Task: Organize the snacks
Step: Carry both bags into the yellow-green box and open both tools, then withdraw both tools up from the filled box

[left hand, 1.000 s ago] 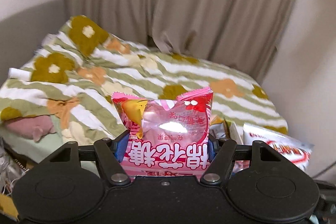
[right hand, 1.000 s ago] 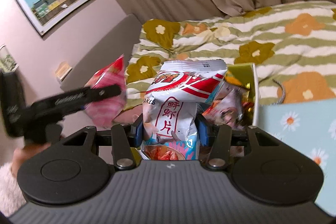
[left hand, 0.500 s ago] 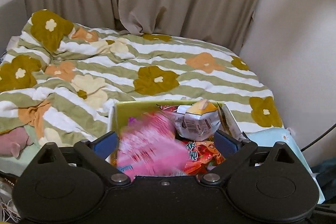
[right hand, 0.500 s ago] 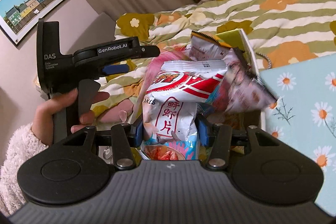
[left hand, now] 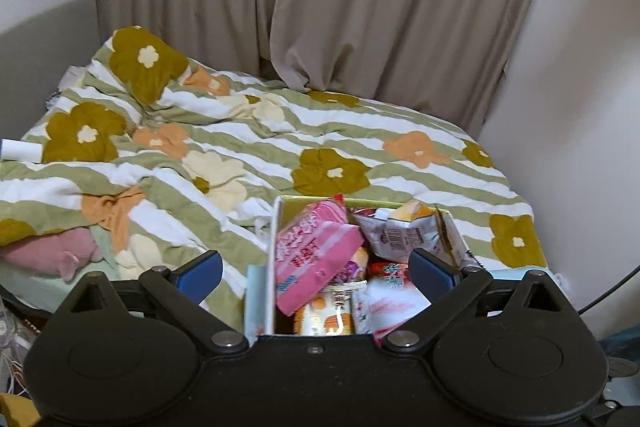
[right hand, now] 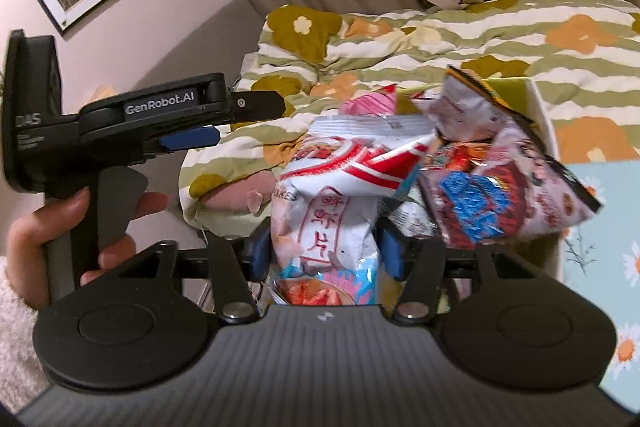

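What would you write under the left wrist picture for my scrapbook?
Open left gripper above a snack box on the flowery bed, pink bag lying on top.

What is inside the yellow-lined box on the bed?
The box holds a pink marshmallow packet on top, a white-and-orange bag beside it, and several smaller wrappers below. Its floor and any deeper snacks are covered by these packets.

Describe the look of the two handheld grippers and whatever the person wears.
The left gripper is matte black with a pistol-style handle, white "GenRobot.AI" and "DAS" lettering, and blue pads on its jaws. The right gripper has a ribbed grey-black body, two round black discs, silver pivot bolts and blue pads. A fluffy white sleeve covers the left wrist.
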A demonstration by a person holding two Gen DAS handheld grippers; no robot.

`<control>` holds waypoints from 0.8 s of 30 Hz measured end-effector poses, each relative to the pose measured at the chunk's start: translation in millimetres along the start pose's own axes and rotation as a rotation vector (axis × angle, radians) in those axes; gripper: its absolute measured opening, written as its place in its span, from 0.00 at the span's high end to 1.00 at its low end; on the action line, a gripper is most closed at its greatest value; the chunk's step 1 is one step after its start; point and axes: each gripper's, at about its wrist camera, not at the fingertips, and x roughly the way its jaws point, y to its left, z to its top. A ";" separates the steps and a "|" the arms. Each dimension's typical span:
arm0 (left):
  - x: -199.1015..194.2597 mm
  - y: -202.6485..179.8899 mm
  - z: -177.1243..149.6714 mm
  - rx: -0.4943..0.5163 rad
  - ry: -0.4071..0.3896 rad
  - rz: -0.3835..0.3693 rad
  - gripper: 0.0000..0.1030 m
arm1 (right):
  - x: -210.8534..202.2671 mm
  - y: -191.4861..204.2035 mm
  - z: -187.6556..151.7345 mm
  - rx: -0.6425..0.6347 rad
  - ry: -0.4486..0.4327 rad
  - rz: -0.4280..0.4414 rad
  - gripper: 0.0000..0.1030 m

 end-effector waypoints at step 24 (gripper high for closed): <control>-16.2 -7.0 -32.1 -0.039 -0.015 0.067 0.02 | -10.0 -5.5 -18.4 0.002 0.005 -0.004 0.00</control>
